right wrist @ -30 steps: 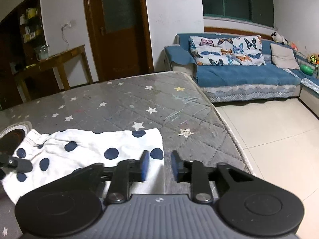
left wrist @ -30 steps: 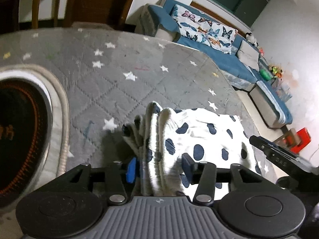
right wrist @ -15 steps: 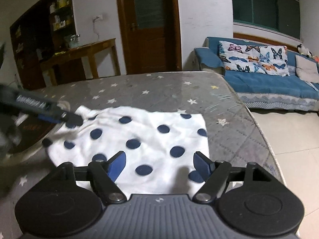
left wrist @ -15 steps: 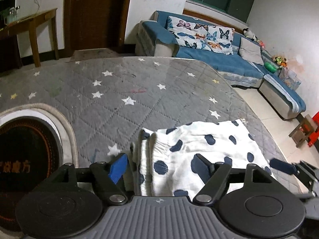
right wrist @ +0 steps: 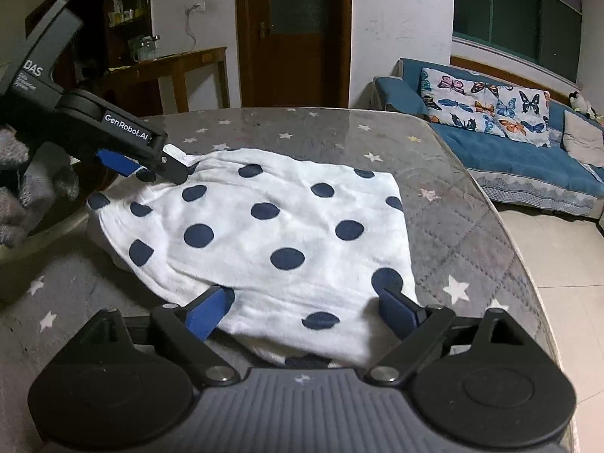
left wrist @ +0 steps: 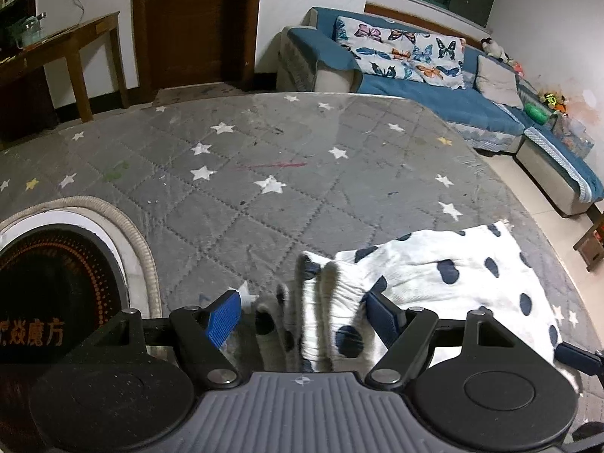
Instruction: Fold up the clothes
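White cloth with dark blue dots: the garment (right wrist: 271,234) lies folded into a rough rectangle on the grey star-quilted mat (left wrist: 264,158), near the mat's right-hand edge. Straight ahead of the right gripper (right wrist: 305,307) it spreads flat; its near edge runs between that gripper's two fingers. Seen from the left gripper (left wrist: 302,311), the bunched, ribbed end of the garment, stacked in several layers, sits between the fingers and trails off to the right.

Risks, as judged:
- Stacked layers at the left end look loose. If the left gripper closes off-centre it may catch only some layers, and the fold would skew or open.
- Garment is close to the mat edge on the right gripper's far side; a drag that way could slide a corner off.
- Grippers work at opposite ends; uneven pull would wrinkle the flat top face.

Grippers:
- Left: jaws wide apart, blue pads (left wrist: 224,317) either side of the bunched end, not clamped. Contact with cloth cannot be told for certain.
- Right: jaws wide apart, straddling the near edge, holding nothing. Fingertips look to rest on or just over the cloth.

Further out: round dark-centred thing with pale rim (left wrist: 75,264) to the left gripper's left; blue sofa (right wrist: 509,151) with butterfly cushions beyond the mat; wooden side table (left wrist: 68,49) and door at the back wall.
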Motion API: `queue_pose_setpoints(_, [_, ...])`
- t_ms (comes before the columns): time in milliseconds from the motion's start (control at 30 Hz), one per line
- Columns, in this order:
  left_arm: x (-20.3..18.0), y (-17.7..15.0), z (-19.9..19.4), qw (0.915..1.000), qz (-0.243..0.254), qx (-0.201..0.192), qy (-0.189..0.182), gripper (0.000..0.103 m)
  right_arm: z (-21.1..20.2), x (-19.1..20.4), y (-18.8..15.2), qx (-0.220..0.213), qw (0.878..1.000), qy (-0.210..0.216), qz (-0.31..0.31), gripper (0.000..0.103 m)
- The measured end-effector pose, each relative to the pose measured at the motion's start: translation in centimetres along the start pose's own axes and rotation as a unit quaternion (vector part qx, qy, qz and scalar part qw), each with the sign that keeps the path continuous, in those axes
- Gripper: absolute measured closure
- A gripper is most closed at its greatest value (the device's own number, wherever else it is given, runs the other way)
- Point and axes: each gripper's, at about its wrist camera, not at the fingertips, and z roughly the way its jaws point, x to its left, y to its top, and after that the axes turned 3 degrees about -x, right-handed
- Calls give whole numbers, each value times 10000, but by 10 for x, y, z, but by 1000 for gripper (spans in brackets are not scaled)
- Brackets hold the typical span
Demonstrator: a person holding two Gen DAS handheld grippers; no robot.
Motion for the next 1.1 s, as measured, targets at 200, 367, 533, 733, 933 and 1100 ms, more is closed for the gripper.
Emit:
queue_pose_setpoints(200, [3,5,-4,10000,-35,61,-66,27,-9,2,2,-59,10000,0,27,9])
queue_pose_setpoints(367, [-9,18,-19,9994,165,-211,-221,26,-19,4,16,-346,9993,115,15,4])
queue_pose_setpoints(533, [-26,24,-7,9978,625,-173,-152,26,-10,12,25,-359,9988,327,7,0])
queue_pose_setpoints(733, [-34,26,16,9949,1007,-77,30,26,4,20,23,-190,9987,475,12,0])
queue_pose_setpoints(933, [-31,24,33,9932,1134,-21,246,25,10,17,10,35,9988,475,83,0])
queue_pose_setpoints(1100, [-31,29,30,9943,1052,-22,183,26,3,16,6,59,9989,446,119,0])
